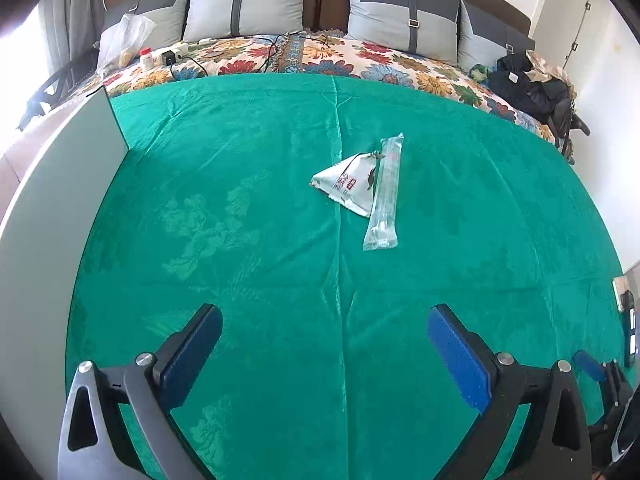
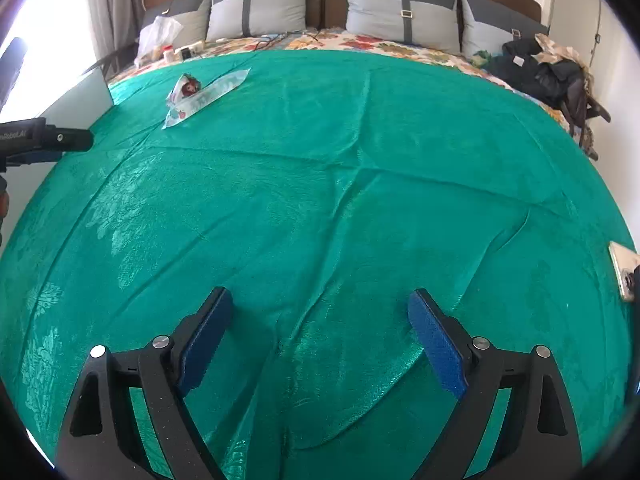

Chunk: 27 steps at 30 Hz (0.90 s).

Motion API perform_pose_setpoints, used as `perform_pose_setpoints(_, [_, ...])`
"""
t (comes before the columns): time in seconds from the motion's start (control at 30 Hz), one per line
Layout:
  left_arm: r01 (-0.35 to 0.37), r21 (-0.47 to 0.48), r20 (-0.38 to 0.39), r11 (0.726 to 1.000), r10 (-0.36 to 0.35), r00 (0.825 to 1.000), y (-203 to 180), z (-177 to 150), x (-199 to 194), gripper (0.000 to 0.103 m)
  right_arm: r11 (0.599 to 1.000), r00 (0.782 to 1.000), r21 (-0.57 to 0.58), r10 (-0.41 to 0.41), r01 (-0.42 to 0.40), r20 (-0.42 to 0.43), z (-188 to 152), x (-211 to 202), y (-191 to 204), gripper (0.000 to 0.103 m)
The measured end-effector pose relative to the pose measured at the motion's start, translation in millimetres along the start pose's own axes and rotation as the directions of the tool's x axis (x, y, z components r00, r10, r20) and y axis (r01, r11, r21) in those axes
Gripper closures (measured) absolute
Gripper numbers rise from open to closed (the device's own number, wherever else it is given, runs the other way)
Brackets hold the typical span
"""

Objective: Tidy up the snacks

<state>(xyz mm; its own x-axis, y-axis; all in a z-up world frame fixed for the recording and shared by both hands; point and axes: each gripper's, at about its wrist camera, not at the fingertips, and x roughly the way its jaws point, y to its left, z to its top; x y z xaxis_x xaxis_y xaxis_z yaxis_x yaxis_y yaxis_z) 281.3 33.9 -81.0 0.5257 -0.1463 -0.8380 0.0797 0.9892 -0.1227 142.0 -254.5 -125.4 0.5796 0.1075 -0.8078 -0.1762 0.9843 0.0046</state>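
Two snacks lie together on the green cloth (image 1: 240,200). One is a white triangular packet (image 1: 348,184) with red print. The other is a long clear wrapped stick (image 1: 385,196) resting over its right edge. In the right wrist view the packet (image 2: 185,90) and the stick (image 2: 212,94) lie far off at the upper left. My left gripper (image 1: 325,316) is open and empty, well short of the snacks. My right gripper (image 2: 320,300) is open and empty over bare cloth. Part of the left gripper's body (image 2: 44,138) shows at the left edge of the right wrist view.
A grey-white board (image 1: 60,200) stands along the cloth's left side. Behind the cloth are a floral bedspread (image 1: 400,60), grey pillows (image 1: 248,4), a plastic bag (image 1: 124,40), a small jar (image 1: 146,58) and dark clothes (image 1: 532,88). A phone (image 2: 622,274) lies at the right edge.
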Motion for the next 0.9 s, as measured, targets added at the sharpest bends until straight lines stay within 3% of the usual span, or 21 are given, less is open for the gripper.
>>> perform_pose_setpoints(0.13, [-0.011,0.045,0.017,0.999,0.010,1.000,-13.4,36.8,27.0,0.008,1.000,1.000,0.000,0.001,-0.001,-0.001,-0.4,-0.8,0.2,0.010])
perform_pose_setpoints(0.27, [-0.049,-0.004,0.052,0.999,0.050,0.997,-13.4,67.8,55.9,0.013,1.000,1.000,0.000,0.001,-0.001,-0.002,-0.5,-1.0,0.2,0.009])
perform_pose_setpoints(0.37, [-0.072,0.012,0.059,0.997,0.071,0.996,-16.9,82.2,78.3,0.017,1.000,1.000,0.000,0.001,-0.001,-0.002,-0.5,-1.1,0.2,0.009])
perform_pose_setpoints(0.43, [-0.074,0.040,0.059,0.996,0.071,0.996,-18.3,84.9,90.5,0.026,1.000,1.000,0.000,0.001,-0.001,-0.002,-0.4,-1.1,0.3,0.009])
perform_pose_setpoints(0.47, [-0.050,0.035,0.094,0.998,0.047,0.994,-16.3,85.1,88.7,0.047,1.000,1.000,0.000,0.001,-0.001,-0.002,-0.2,-0.9,0.4,0.009])
perform_pose_setpoints(0.5, [-0.054,0.036,0.084,0.998,0.051,0.995,-15.4,85.7,90.3,0.075,1.000,1.000,0.000,0.002,-0.002,-0.002,-0.3,-0.8,0.4,0.008])
perform_pose_setpoints(0.53, [-0.056,0.035,0.081,0.998,0.053,0.995,-14.3,85.4,89.0,0.074,1.000,1.000,0.000,0.002,-0.002,-0.002,-0.3,-0.8,0.6,0.008])
perform_pose_setpoints(0.7, [-0.001,0.022,0.057,1.000,-0.001,0.998,-0.7,57.3,58.5,0.080,1.000,1.000,-0.003,0.004,-0.004,-0.005,-0.6,-0.1,2.5,0.007])
perform_pose_setpoints(0.9, [0.060,0.006,-0.035,0.998,-0.059,0.998,16.0,-18.1,-5.1,0.080,1.000,1.000,-0.003,0.004,-0.004,-0.005,-0.5,-0.7,3.3,0.007])
